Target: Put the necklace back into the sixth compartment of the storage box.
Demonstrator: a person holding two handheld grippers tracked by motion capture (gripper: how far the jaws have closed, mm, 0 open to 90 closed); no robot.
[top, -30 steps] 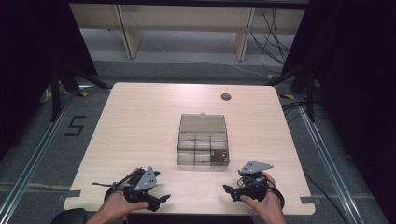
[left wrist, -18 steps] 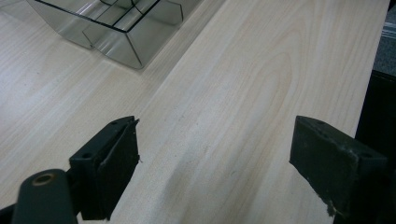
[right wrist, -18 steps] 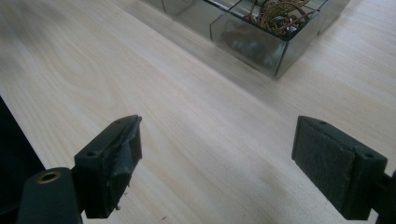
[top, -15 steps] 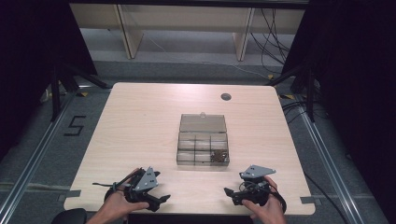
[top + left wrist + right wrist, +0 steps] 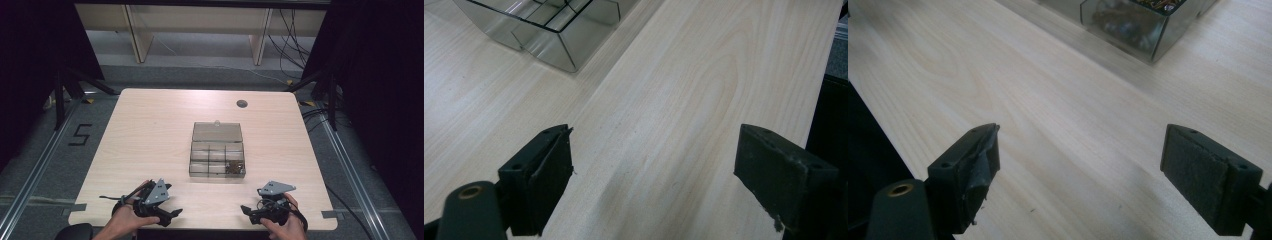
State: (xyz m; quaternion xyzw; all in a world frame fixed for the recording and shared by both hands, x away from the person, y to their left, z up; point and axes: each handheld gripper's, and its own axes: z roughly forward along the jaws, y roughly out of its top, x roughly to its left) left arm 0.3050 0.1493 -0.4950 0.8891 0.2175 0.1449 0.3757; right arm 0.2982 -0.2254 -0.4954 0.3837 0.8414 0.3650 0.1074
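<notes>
A clear plastic compartment box (image 5: 217, 161) lies mid-table with its lid (image 5: 217, 132) swung open toward the far side. Small dark parts fill its front right compartment (image 5: 234, 168). My left gripper (image 5: 173, 214) rests near the front edge at the left, jaws pointing right, held by a hand. In the left gripper view it (image 5: 654, 185) is open over bare wood, with a corner of the box (image 5: 559, 35) farther off. My right gripper (image 5: 245, 210) sits near the front edge at the right, jaws pointing left. It (image 5: 1080, 180) is open too, and the parts-filled corner of the box (image 5: 1138, 25) lies beyond.
The light wooden table (image 5: 150, 135) has a round cable hole (image 5: 242, 103) at the far right. Its front edge runs just behind both hands. Black stands (image 5: 62, 90) flank the table, and wooden shelving (image 5: 200, 25) stands beyond it.
The right gripper has drifted slightly toward the front edge of the table. The left gripper has barely moved. Both stay open.
</notes>
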